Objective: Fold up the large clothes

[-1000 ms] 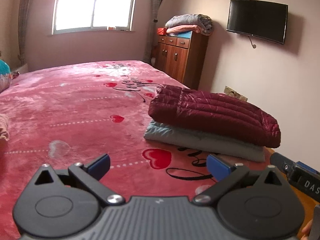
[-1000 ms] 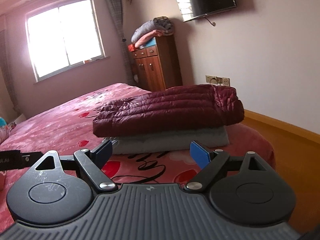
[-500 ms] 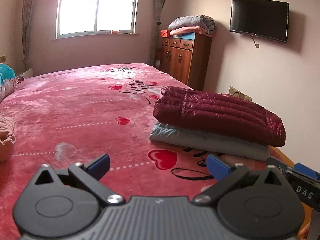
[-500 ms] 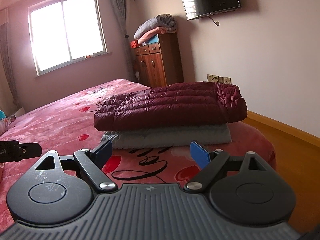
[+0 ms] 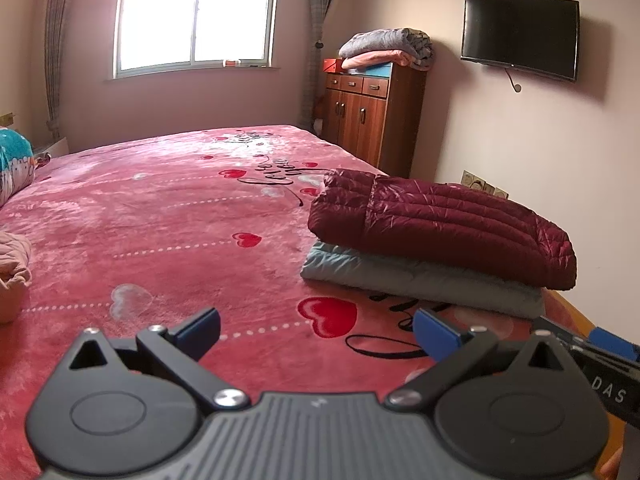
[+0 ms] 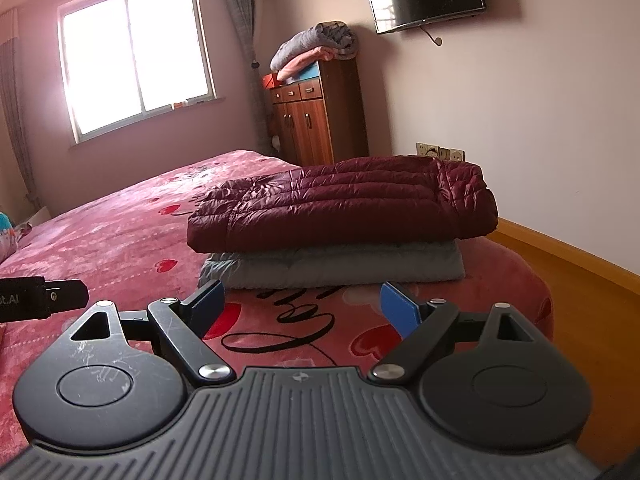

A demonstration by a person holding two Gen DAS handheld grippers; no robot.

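Resting folded at frame right on the bed (image 5: pixel 160 216), maroon puffer jacket (image 5: pixel 440 220) tops grey folded garment (image 5: pixel 420 280); left tool (image 5: pixel 316 326) and right tool (image 6: pixel 302 304) both released, empty.

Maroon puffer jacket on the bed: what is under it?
The maroon puffer jacket lies folded on a folded grey garment, which rests on the red heart-print blanket. Anything between the folds is hidden.
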